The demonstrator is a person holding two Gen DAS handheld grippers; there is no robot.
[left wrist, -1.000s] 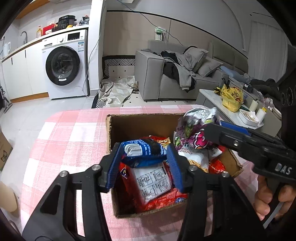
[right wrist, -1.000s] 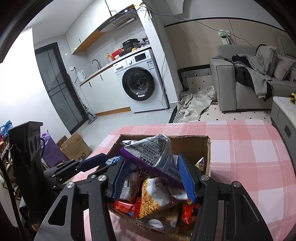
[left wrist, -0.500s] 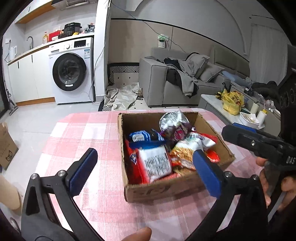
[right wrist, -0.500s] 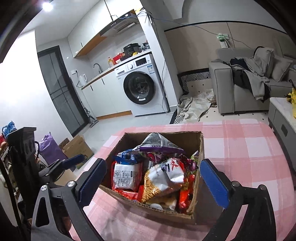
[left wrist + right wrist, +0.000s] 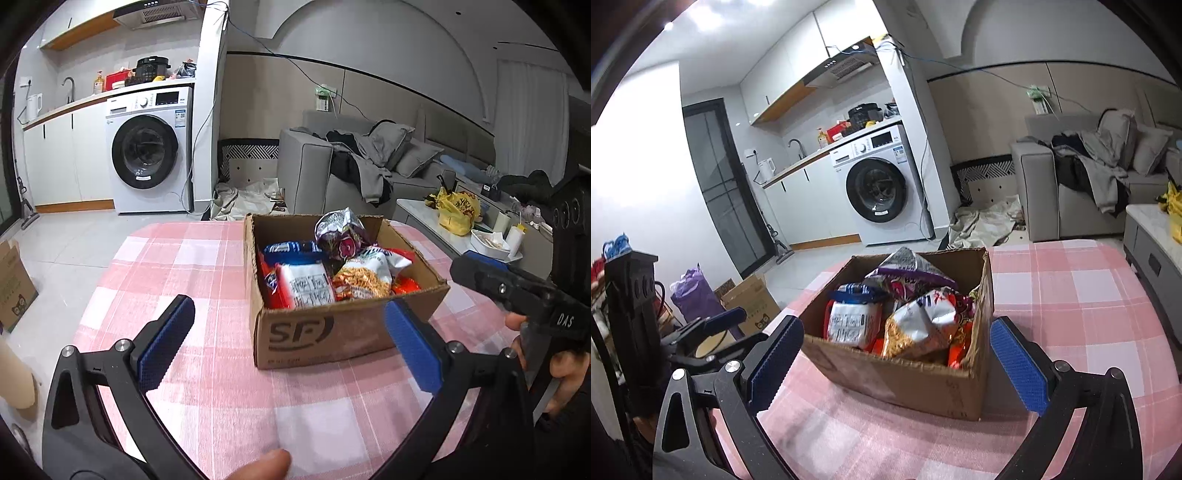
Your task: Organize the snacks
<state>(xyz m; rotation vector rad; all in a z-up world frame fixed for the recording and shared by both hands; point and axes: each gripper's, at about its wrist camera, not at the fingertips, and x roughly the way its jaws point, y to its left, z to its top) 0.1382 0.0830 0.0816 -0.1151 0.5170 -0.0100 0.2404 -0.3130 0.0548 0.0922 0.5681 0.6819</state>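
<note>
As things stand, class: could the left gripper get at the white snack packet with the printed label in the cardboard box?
Probably yes. The left gripper is wide open with nothing between its fingers, the cardboard box has no lid, and the white snack packet lies on top at the near wall. It must clear that wall first.

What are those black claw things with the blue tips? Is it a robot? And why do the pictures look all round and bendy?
It's not a robot. A person holds a grabber tool in each hand, and each tool has a tiny round-lens camera, which bends the picture. One picture looks along the left gripper, the other along the right gripper. The blue pads are its fingers. Both grabbers are wide open and hold nothing. On the pink checked tablecloth sits a cardboard box filled with snack packets. You can even see the person's hand holding the other tool.
</note>
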